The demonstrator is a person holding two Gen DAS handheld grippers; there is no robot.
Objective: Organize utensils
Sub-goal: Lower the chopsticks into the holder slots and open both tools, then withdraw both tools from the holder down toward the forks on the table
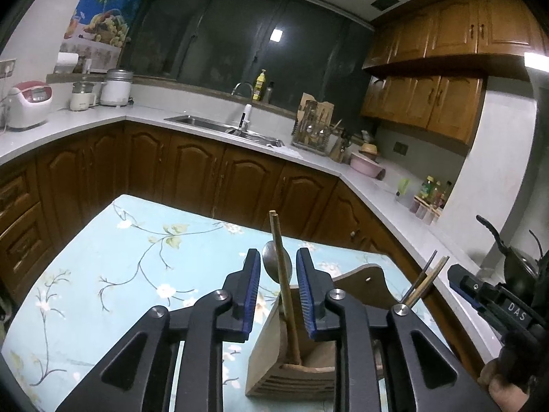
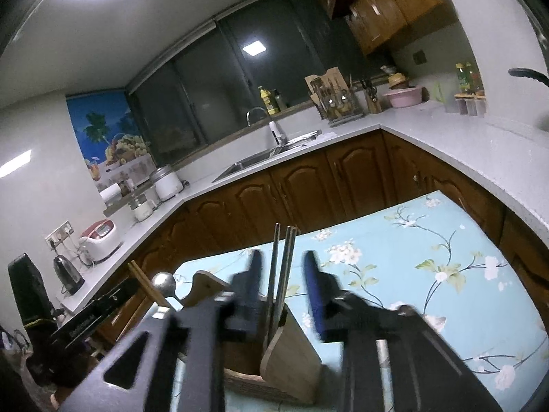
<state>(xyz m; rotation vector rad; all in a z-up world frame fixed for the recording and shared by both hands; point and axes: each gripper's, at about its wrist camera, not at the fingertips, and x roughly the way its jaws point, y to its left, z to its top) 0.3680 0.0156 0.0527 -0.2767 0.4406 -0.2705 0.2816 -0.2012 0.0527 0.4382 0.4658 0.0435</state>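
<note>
A wooden holder point(image 1: 291, 370) stands on the table point(image 1: 103, 267), which wears a pale blue cloth with a flower print. The left gripper point(image 1: 277, 285) hangs just above the holder's near compartment with its jaws a little apart. Between them rise a wooden stick point(image 1: 283, 274) and, behind it, a metal spoon point(image 1: 272, 262) with its bowl up; both stand in that compartment, leaning slightly left, and neither blue pad touches them.

In the right wrist view the right gripper point(image 2: 282, 285) is over the holder's point(image 2: 291, 360) other end, its jaws parted. A bunch of chopsticks point(image 2: 282, 267) stands upright between them, closer to the left pad; the view is blurred here, so that pad may just brush them, but no grip shows. Their lower ends sit in the holder's right compartment. The same chopsticks point(image 1: 423, 283) show at the right in the left view, beside the right gripper's point(image 1: 461, 285) tip.

To the left in the right view, the spoon point(image 2: 164, 283) and stick point(image 2: 147, 286) poke up past the holder's raised back.
</note>
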